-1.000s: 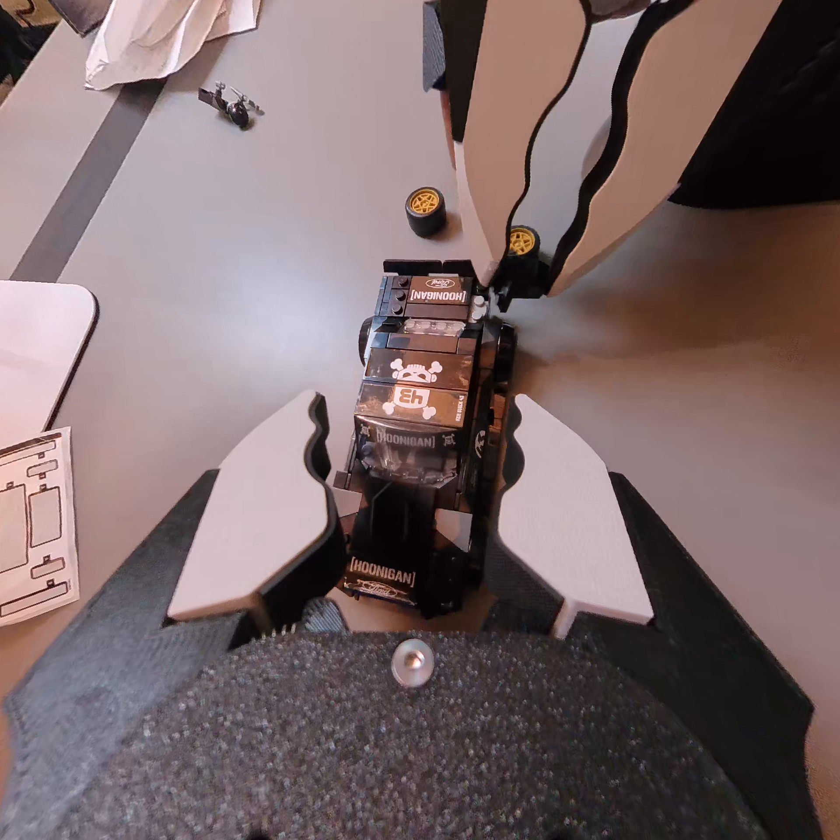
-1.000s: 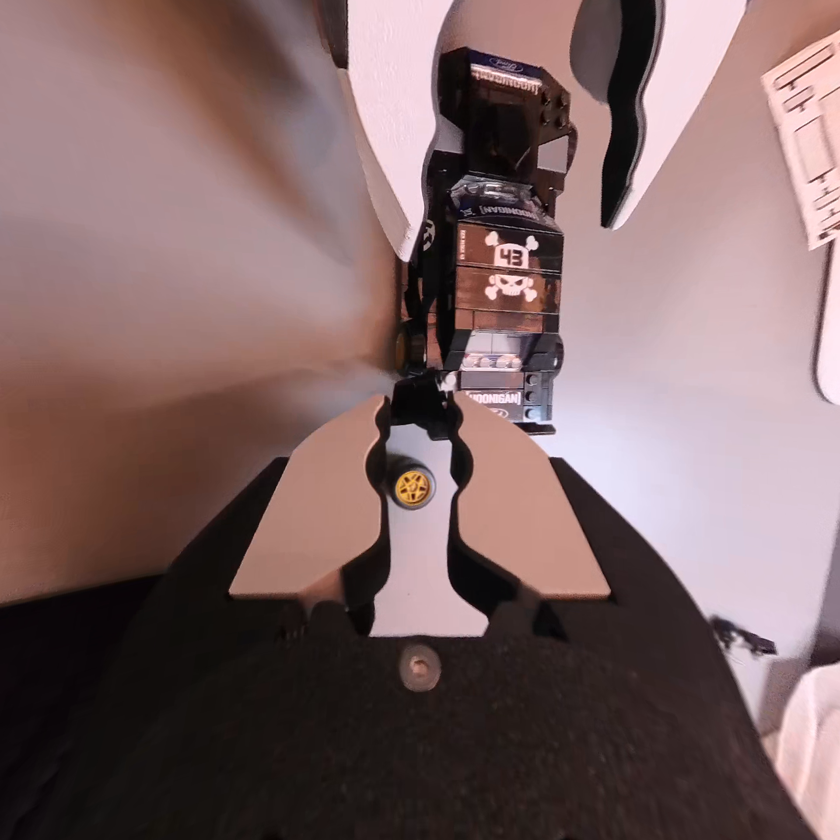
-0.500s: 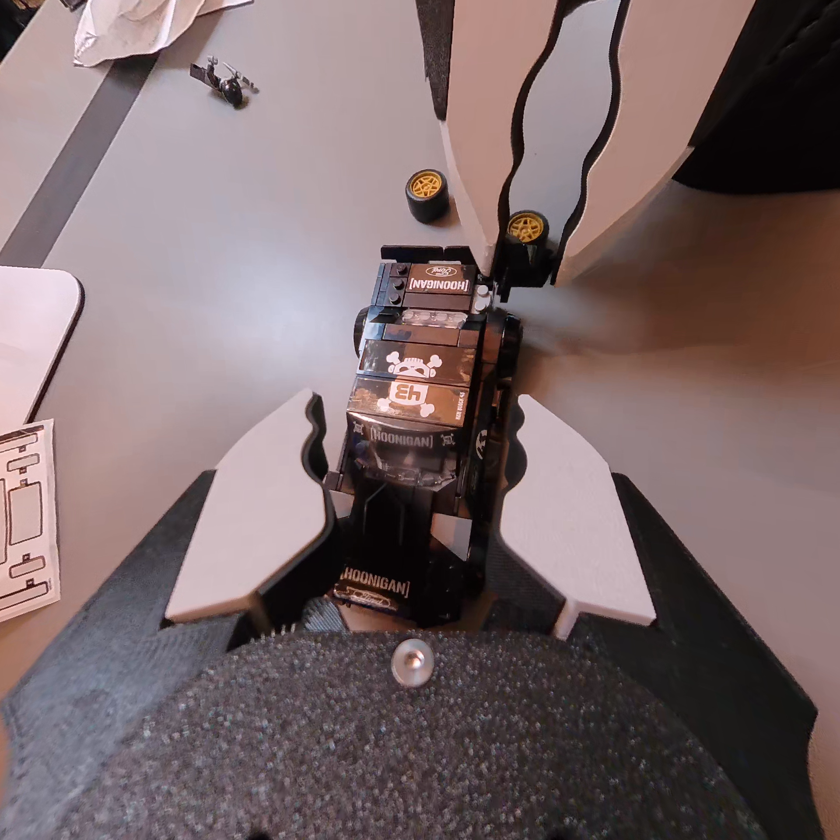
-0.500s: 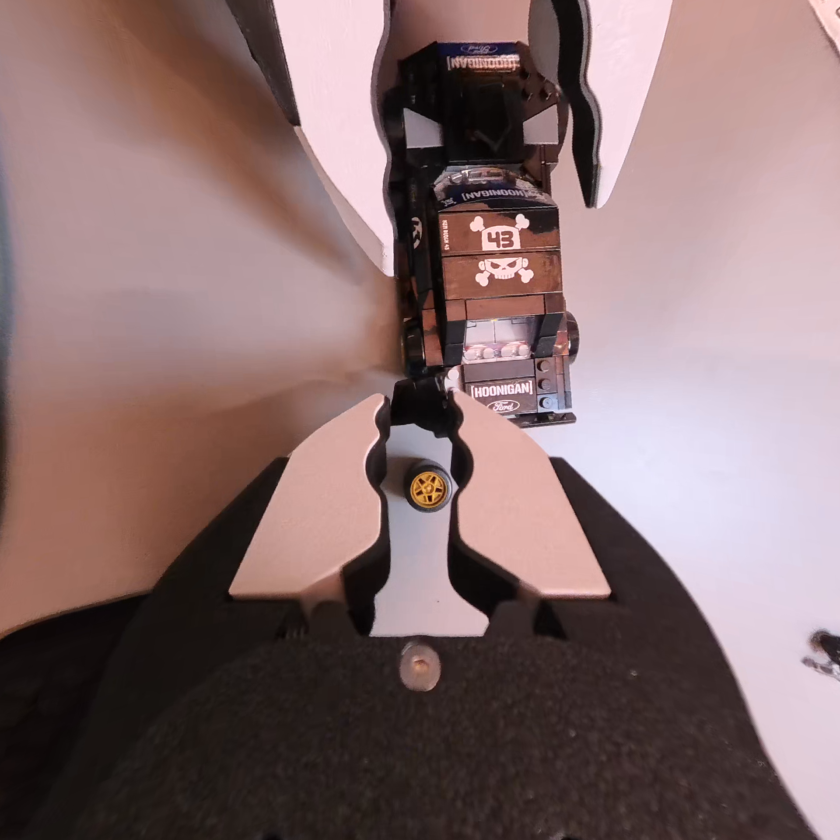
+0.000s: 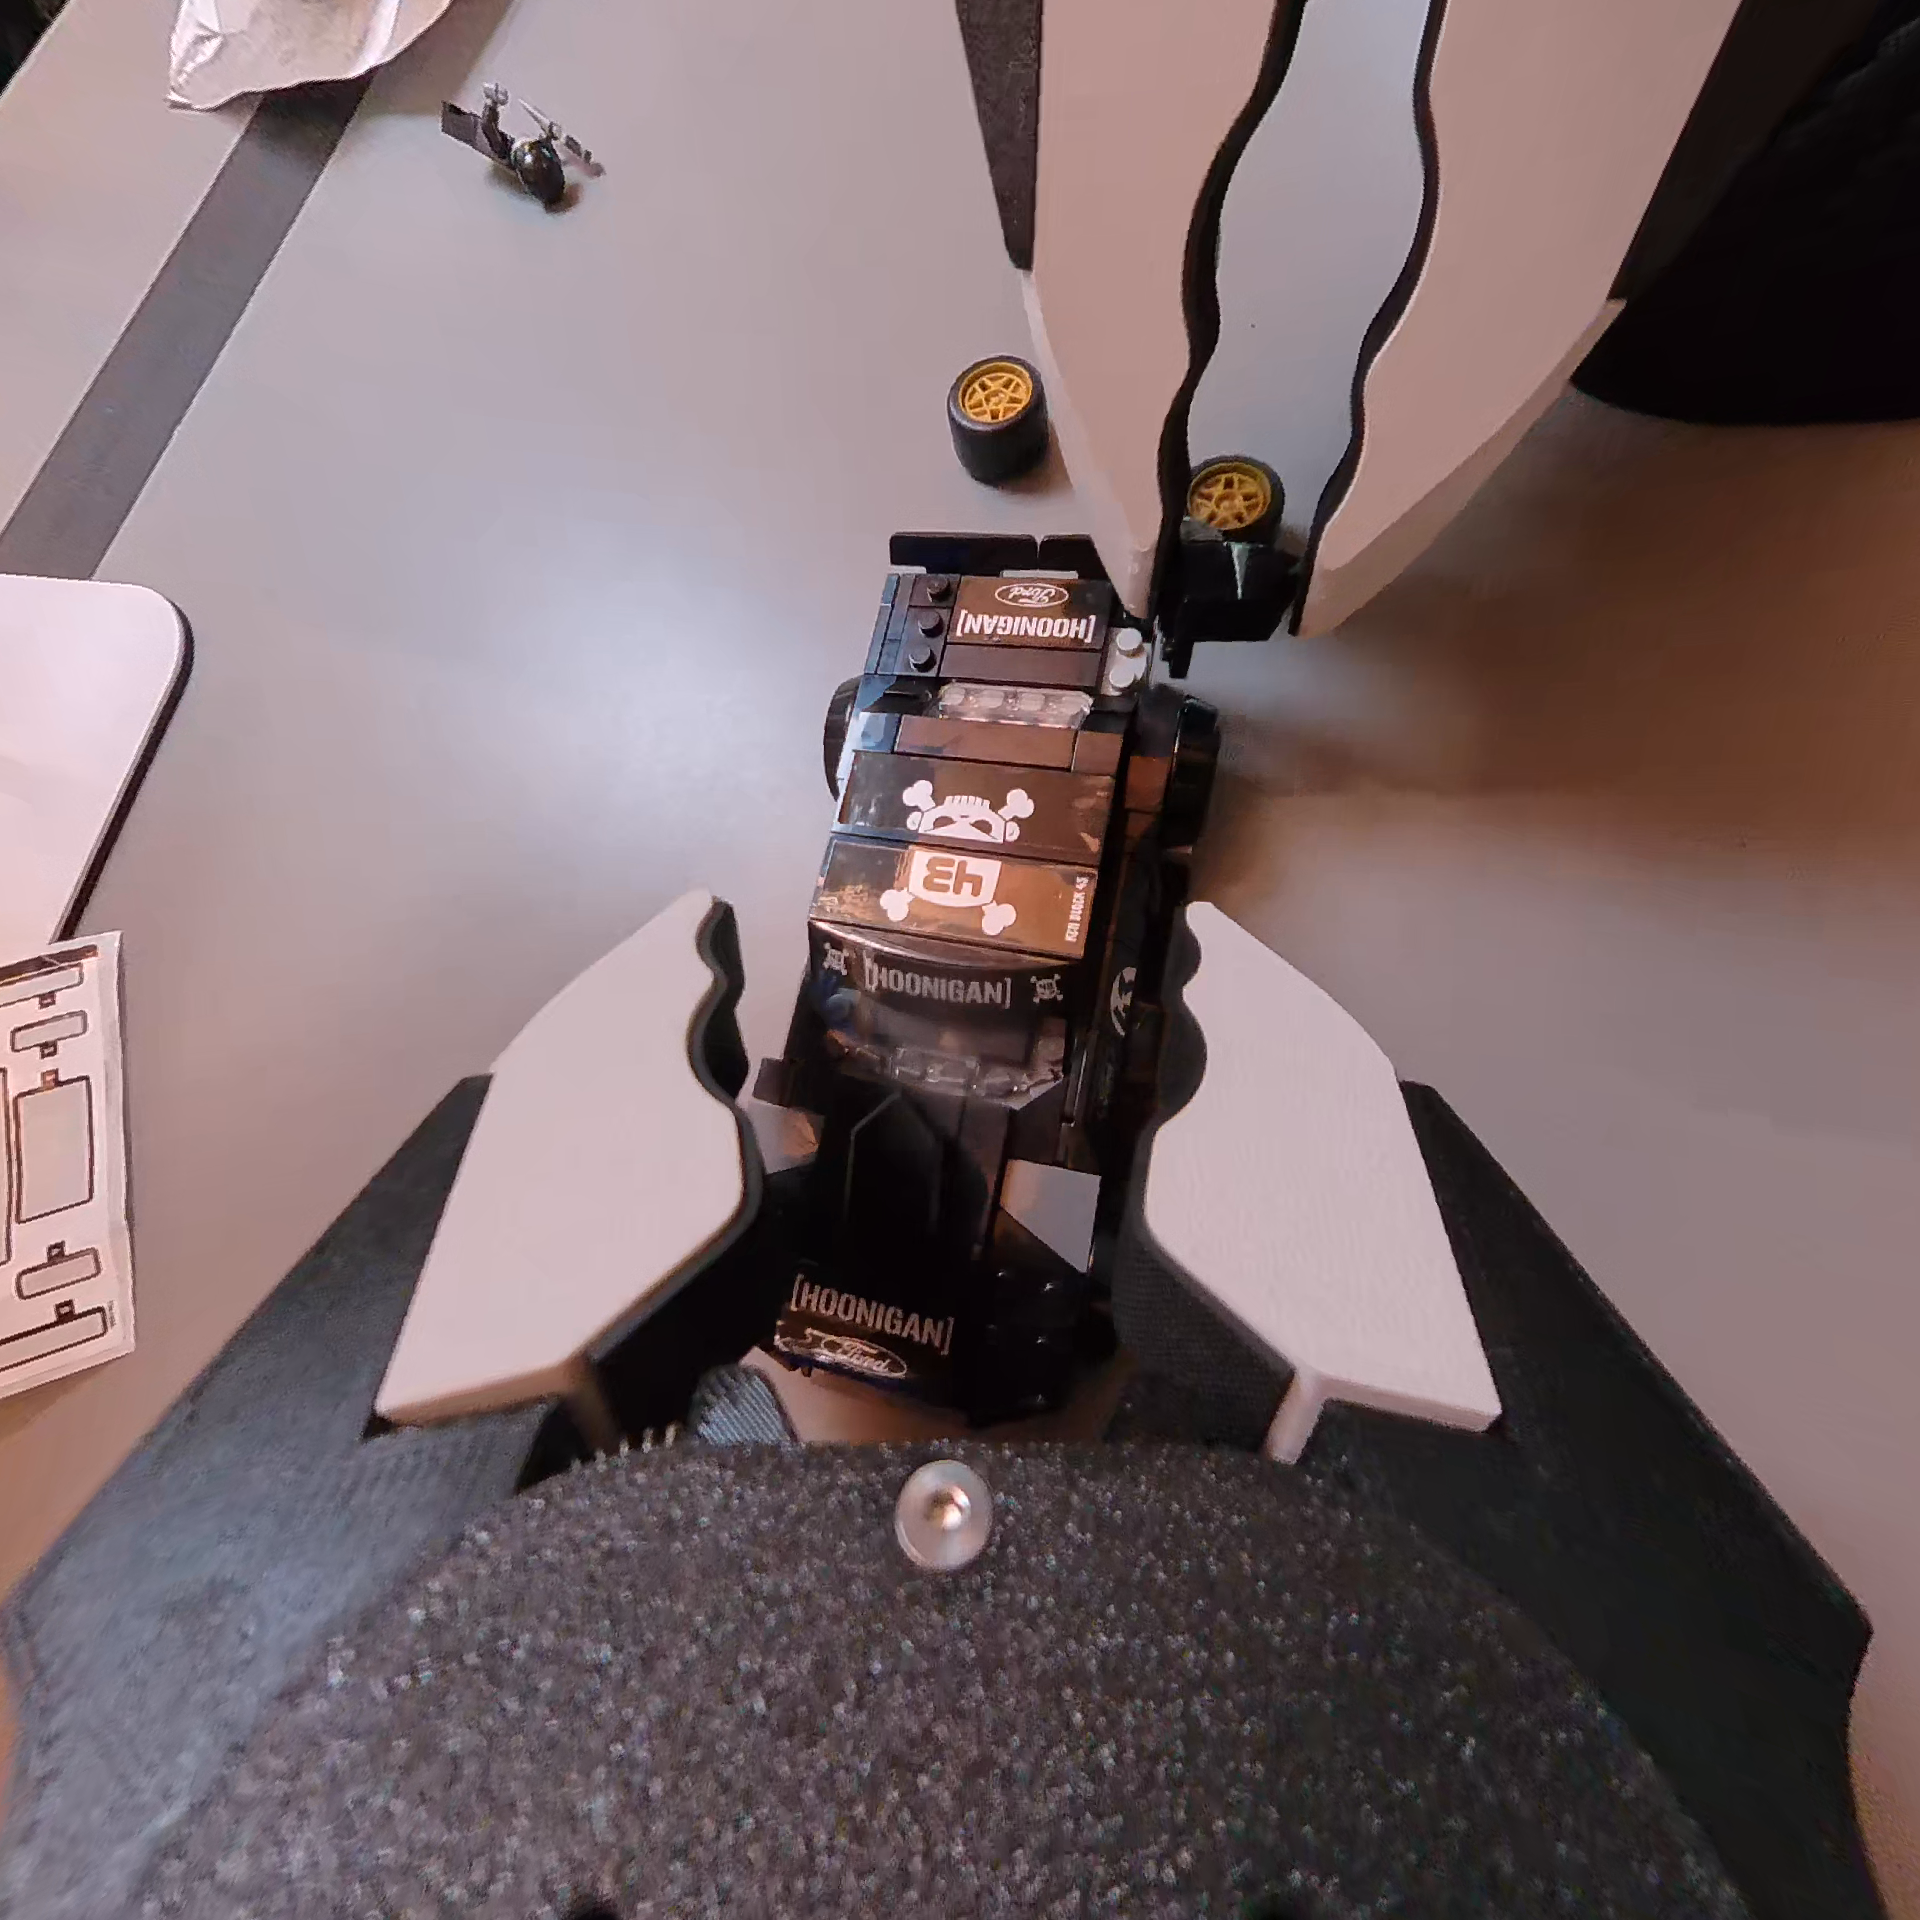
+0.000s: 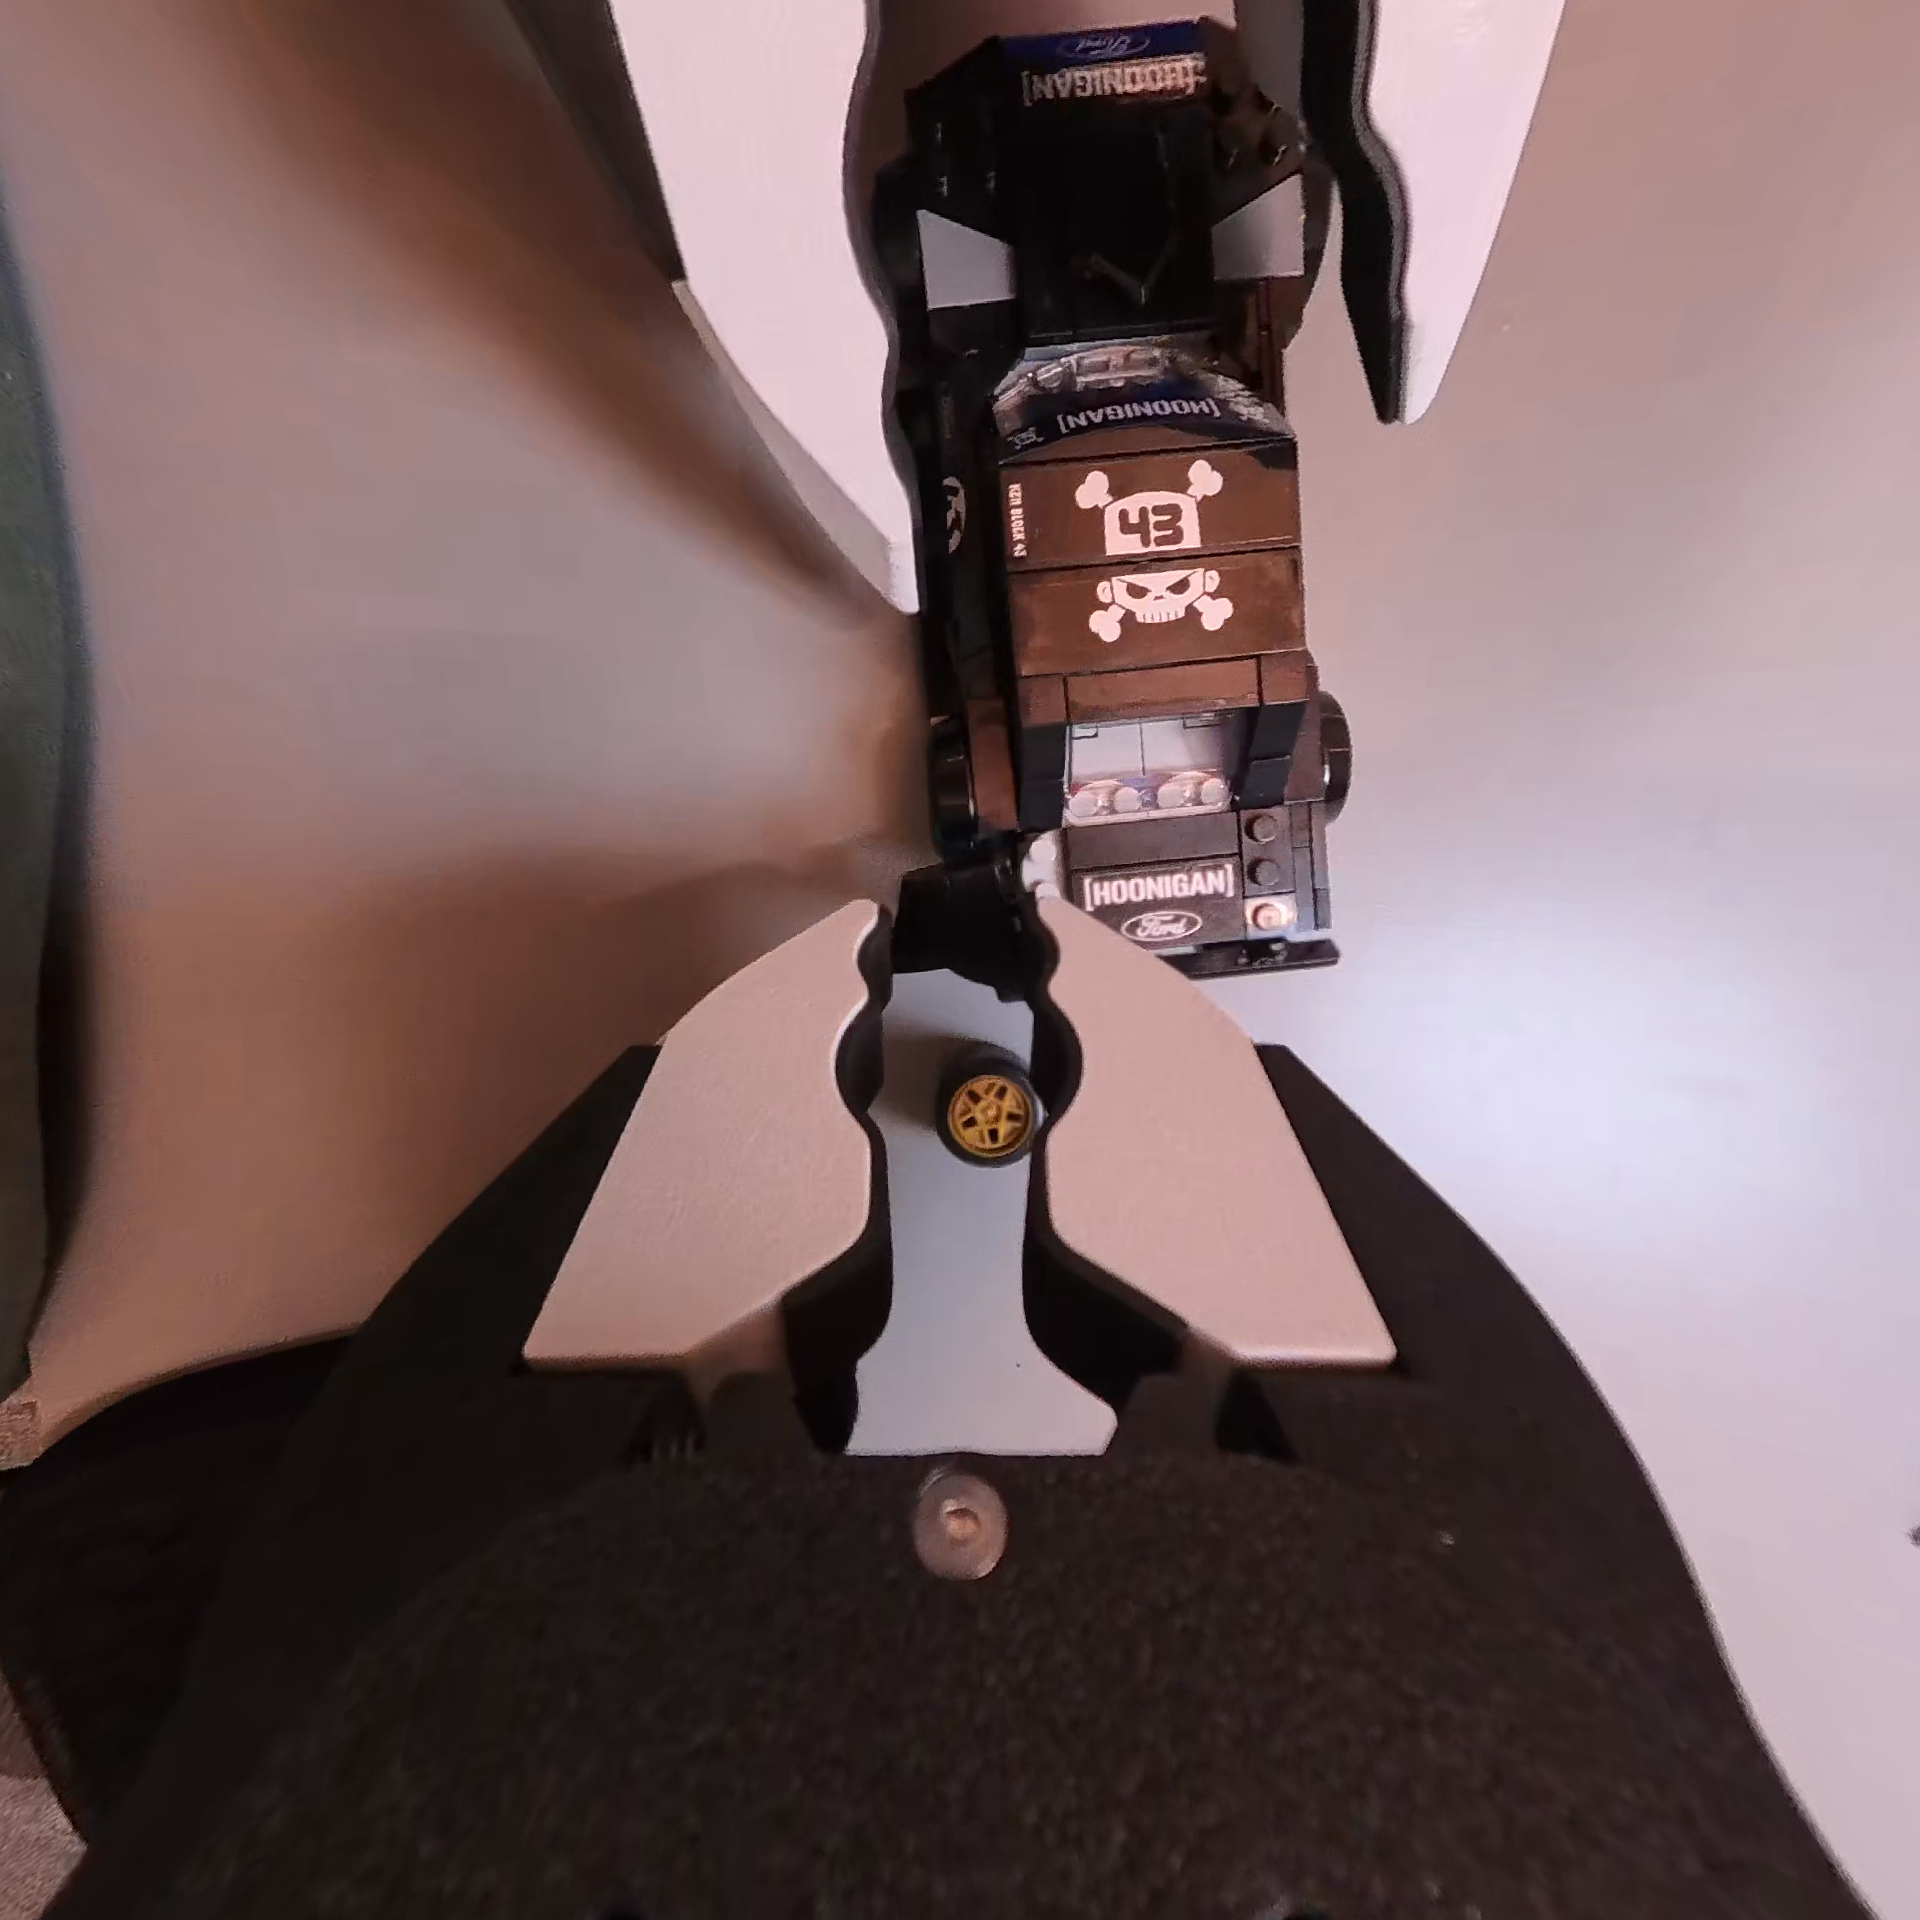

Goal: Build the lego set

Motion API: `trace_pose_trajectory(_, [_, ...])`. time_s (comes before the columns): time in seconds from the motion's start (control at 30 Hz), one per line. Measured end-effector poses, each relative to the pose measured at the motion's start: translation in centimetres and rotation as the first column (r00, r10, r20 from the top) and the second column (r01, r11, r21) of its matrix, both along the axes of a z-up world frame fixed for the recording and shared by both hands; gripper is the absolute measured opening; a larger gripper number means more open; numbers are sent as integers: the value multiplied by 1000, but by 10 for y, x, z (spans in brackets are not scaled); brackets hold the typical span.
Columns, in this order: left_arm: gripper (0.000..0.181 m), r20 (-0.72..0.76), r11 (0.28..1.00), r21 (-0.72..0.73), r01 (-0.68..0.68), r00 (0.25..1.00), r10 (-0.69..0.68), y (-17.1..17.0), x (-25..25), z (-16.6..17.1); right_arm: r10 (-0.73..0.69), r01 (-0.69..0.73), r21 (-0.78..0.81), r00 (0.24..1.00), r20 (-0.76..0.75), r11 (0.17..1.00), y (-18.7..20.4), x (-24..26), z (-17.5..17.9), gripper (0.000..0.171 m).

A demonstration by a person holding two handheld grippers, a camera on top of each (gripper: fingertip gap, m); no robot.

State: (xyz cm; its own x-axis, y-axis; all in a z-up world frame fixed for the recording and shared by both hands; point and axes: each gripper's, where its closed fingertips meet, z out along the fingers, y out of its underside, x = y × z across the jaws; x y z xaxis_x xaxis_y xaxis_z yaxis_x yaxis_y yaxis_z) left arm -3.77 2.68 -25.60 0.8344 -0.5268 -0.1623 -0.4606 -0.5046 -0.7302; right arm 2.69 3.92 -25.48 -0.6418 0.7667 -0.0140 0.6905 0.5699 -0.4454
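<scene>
Sitting on the grey table (image 5: 520,623), the black lego car (image 5: 987,935) is clamped at its front between my left gripper (image 5: 951,997)'s fingers, nose hidden behind the gripper body. My right gripper (image 6: 961,930) reaches in from the far end, pinching a small black piece (image 6: 956,914) at the car's rear corner; its shape is hard to make out. One gold-hubbed wheel (image 6: 987,1117) lies between those fingers, another wheel (image 5: 995,416) just beside them.

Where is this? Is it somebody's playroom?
More likely a work desk or hobby table than a playroom: a plain grey tabletop holds a half-built black lego car, loose gold-hubbed wheels and a sticker sheet.
</scene>
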Motion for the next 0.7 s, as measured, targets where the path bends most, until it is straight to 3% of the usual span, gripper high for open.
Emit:
trace_pose_trajectory(0.47, [77, -4, 1000, -14, 7, 1000, -7, -1, 1, -4, -23, 21, 75, 999, 38, 997, 4, -6, -3, 29])
trace_pose_trajectory(0.7, [76, 2, 1000, -17, 5, 1000, -5, -1, 0, -4, -33, 35, 44, 999, -35, 998, 5, -9, 2, 30])
